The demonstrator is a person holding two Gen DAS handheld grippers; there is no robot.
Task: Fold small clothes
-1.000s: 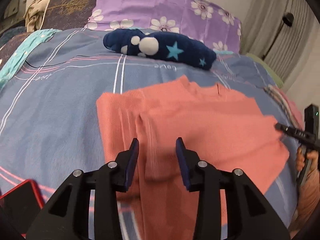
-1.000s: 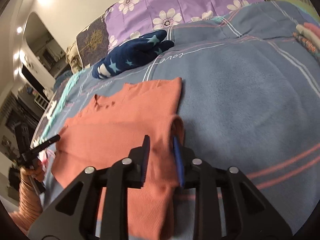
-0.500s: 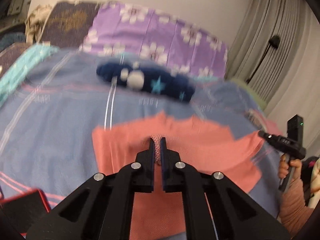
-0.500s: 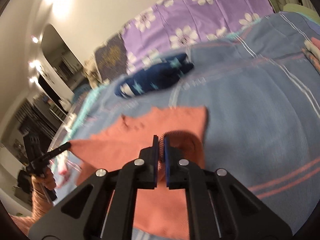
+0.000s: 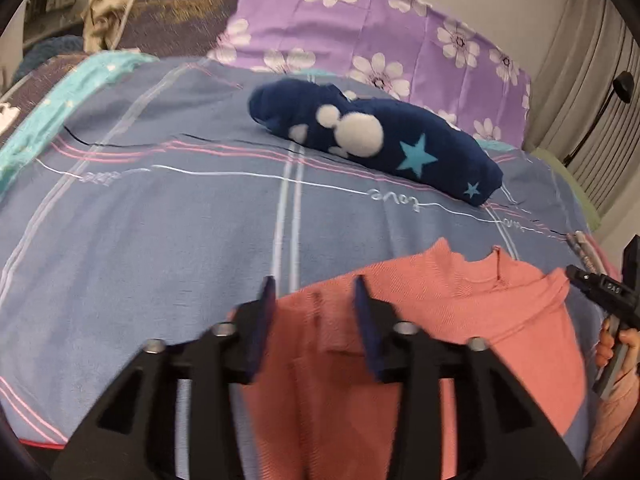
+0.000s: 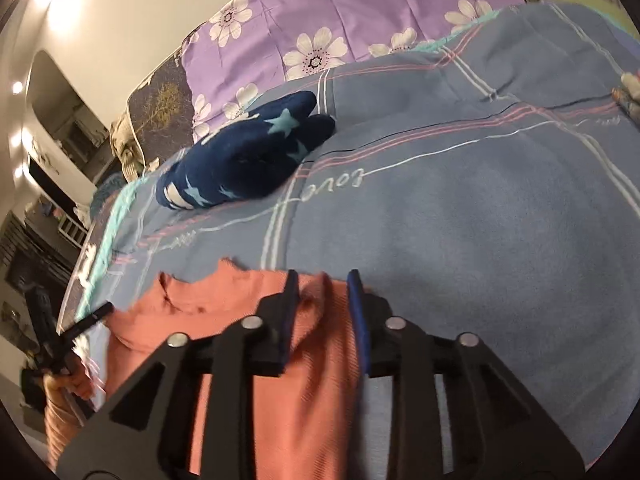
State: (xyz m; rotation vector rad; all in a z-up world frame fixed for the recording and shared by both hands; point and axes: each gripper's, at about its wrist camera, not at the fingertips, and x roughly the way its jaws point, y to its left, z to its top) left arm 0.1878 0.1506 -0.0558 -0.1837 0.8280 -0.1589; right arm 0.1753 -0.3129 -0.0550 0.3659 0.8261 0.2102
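1. Left gripper (image 5: pixel 312 292): jaws have just been opening and now stand apart over the left edge of the salmon-pink knit top (image 5: pixel 460 320). Cloth shows in the gap, but neither pad presses it, so it counts as released. Half a second ago these jaws were pinched on a raised fold of the same top.

2. Salmon-pink knit top: lies on the blue plaid bedspread (image 5: pixel 160 220), collar toward the pillows, lower part now doubled up over the body. Judged: 1 fold laid down, further folds likely remain.

3. Right gripper (image 6: pixel 322 292): jaws have just been opening too; they stand apart above the top's right edge (image 6: pixel 312 360), nothing clamped. It also held a pinch half a second ago.

4. Navy star-print garment (image 5: pixel 372 140): bundled, lying well beyond the top, near the purple floral pillow (image 5: pixel 360 40).

5. Containers: none in view; nothing is held inside anything.
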